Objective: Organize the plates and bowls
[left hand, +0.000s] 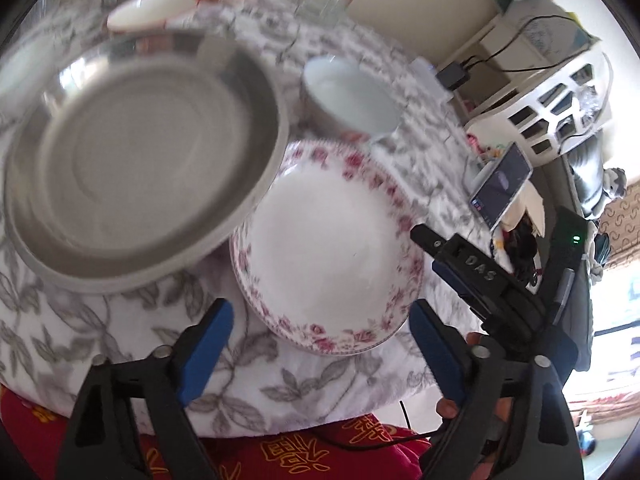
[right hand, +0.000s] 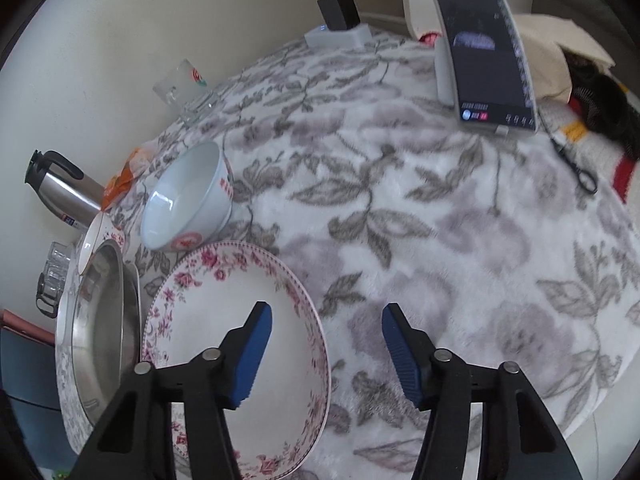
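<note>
Left wrist: left gripper (left hand: 320,344) spread, empty, facing the rose-rimmed white china plate (left hand: 328,248) on the leaf-print cloth (left hand: 120,328); round steel dish (left hand: 144,160) overlaps its edge.

Right wrist: right gripper (right hand: 326,356) spread, empty, above the plate's (right hand: 224,320) rim. Likely glazed, slippery, breakable; pinch the rim.

Glossy steel basin (left hand: 140,160), glazed ceramic floral plate (left hand: 328,248), fuzzy leaf-print cloth (right hand: 440,240).
</note>
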A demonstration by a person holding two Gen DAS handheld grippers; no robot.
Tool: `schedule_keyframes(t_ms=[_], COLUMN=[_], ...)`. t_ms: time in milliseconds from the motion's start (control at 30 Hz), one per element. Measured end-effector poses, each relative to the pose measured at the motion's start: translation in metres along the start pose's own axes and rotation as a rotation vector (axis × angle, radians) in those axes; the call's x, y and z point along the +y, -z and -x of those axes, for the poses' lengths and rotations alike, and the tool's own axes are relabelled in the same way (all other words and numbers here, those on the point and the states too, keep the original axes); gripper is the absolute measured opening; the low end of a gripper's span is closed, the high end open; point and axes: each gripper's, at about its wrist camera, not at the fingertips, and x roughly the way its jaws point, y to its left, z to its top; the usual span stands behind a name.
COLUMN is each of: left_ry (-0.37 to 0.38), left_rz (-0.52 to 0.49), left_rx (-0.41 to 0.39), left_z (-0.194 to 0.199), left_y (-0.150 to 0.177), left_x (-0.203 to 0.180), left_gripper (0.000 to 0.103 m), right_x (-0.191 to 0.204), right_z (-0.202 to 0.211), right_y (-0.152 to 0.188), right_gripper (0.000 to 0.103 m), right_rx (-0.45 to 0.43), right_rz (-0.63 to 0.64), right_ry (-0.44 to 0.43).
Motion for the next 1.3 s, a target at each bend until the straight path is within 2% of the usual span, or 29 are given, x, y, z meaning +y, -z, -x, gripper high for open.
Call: schedule_keyframes(t_ms=[67, 133, 300, 367, 433, 633, 833, 1300], left_ry=[-0.005, 0.001, -0.043, -0.056, -0.061, -0.075, -0.080, -0.083], left_rz=[0.034, 0.057, 0.063, 0.074, 0.091, 0.119, 0.132, 0.099], left_rx=[0.015, 0.023, 0.011, 0.008, 0.015, 0.022, 0.023, 0.023], left_z=[-0.007, -0.012, -0.022, -0.023, -0.029, -0.041, -0.048, -0.046], left_y=[0.000, -0.002, -0.005, -0.006, -0.009, -0.012, -0.012, -0.013], left_x=[0.006, 0.010, 0.013, 0.017, 0.022, 0.031, 0.035, 0.027], left_gripper=[0.085, 0.070, 0.055, 0.049, 0.038, 0.021, 0.018, 0.018], right_x=[0.001, 0.003, 0.008, 0.010, 0.009, 0.004, -0.002, -0.001], right_z=[-0.005, -0.010, -0.015, -0.018, -0.019, -0.020, -0.021, -0.014], right_y=[0.002, 0.003, 0.005, 0.004, 0.004, 0.003, 0.002, 0.001], right_gripper=[0.046, 0.038, 0.021, 0.019, 0.017, 0.017, 0.018, 0.016], right_rx=[0.018, 0.034, 0.040, 0.043, 0.043, 0.031, 0.026, 0.024], right_rz=[0.000, 0.014, 0.037, 0.049, 0.046, 0.025, -0.004, 0.009], right_ry=[-0.016, -0.020, -0.019, -0.004, -0.006, -0.032, -0.062, -0.046])
